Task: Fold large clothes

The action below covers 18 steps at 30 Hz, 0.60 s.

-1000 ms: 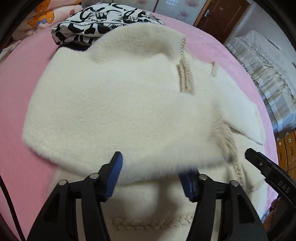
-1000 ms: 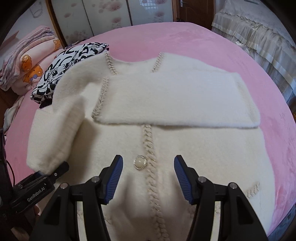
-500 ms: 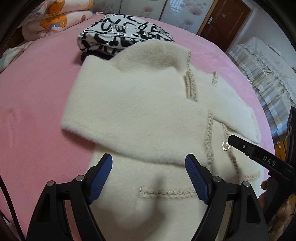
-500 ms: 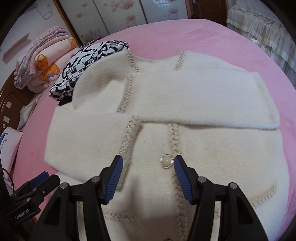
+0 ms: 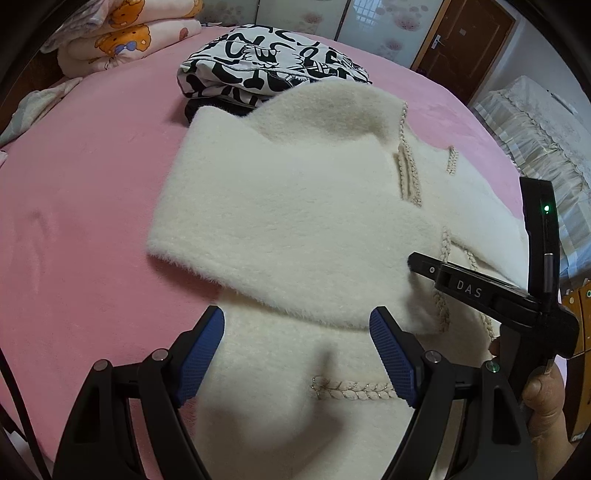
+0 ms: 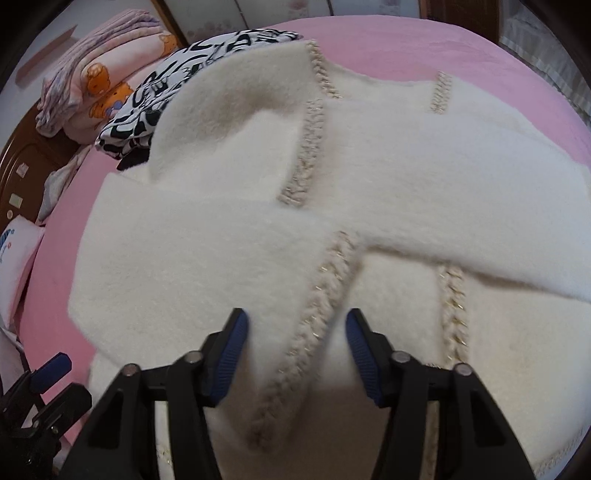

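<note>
A fluffy cream cardigan (image 5: pixel 295 221) with braided trim lies face up on the pink bed (image 5: pixel 81 206), both sleeves folded across its chest. My left gripper (image 5: pixel 297 347) is open and empty, just above the cardigan's lower left part, below the folded left sleeve (image 5: pixel 258 258). My right gripper (image 6: pixel 295 350) is open, low over the sleeve's braided cuff edge (image 6: pixel 314 325) near the front placket (image 6: pixel 452 295); it holds nothing. The right gripper also shows in the left wrist view (image 5: pixel 417 264). The cardigan fills the right wrist view (image 6: pixel 406 184).
A folded black-and-white patterned garment (image 5: pixel 269 70) lies on the bed behind the cardigan's left shoulder. Folded pink bedding with bear print (image 5: pixel 122 40) sits at the far left. A second bed with a striped cover (image 5: pixel 535 125) stands to the right. A brown door (image 5: pixel 469 33) is behind.
My left gripper opened, let go of the left sleeve and drew back; the sleeve now lies across the chest. My right gripper moved forward and left, low over the sleeve's cuff.
</note>
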{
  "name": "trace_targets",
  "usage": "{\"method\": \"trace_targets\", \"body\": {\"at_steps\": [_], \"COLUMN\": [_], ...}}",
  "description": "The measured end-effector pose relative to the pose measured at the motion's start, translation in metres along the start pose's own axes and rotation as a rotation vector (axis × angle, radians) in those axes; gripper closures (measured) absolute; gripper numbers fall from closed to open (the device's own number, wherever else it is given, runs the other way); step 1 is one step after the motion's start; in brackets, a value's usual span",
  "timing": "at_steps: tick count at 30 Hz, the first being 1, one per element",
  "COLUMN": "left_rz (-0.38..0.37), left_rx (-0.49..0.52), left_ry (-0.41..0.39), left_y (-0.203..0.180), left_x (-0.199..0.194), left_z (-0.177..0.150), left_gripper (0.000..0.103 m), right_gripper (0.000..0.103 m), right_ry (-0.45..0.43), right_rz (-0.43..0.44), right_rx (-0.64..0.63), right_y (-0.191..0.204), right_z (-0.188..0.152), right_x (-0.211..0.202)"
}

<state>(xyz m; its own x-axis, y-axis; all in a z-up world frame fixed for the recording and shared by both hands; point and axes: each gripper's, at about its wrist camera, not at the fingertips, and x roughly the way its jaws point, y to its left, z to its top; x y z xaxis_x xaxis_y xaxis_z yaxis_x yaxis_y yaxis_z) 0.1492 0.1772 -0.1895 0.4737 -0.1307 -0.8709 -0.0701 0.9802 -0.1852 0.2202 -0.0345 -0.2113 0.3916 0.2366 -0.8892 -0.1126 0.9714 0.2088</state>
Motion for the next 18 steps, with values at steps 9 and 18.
{"method": "trace_targets", "body": {"at_steps": [9, 18], "left_rz": [0.013, -0.001], "left_rx": [-0.005, 0.007], "left_ry": [-0.011, -0.016], "left_y": [0.004, -0.007], "left_x": [-0.001, 0.006], "left_z": [-0.001, 0.003], "left_gripper": [0.023, 0.023], "right_gripper": [0.089, 0.089], "right_ry": [-0.263, -0.421], "right_rz": [0.06, -0.104], "right_rx": [-0.169, -0.11], "right_y": [0.026, -0.042], "right_z": [0.02, 0.069], "right_x": [-0.108, -0.168]}}
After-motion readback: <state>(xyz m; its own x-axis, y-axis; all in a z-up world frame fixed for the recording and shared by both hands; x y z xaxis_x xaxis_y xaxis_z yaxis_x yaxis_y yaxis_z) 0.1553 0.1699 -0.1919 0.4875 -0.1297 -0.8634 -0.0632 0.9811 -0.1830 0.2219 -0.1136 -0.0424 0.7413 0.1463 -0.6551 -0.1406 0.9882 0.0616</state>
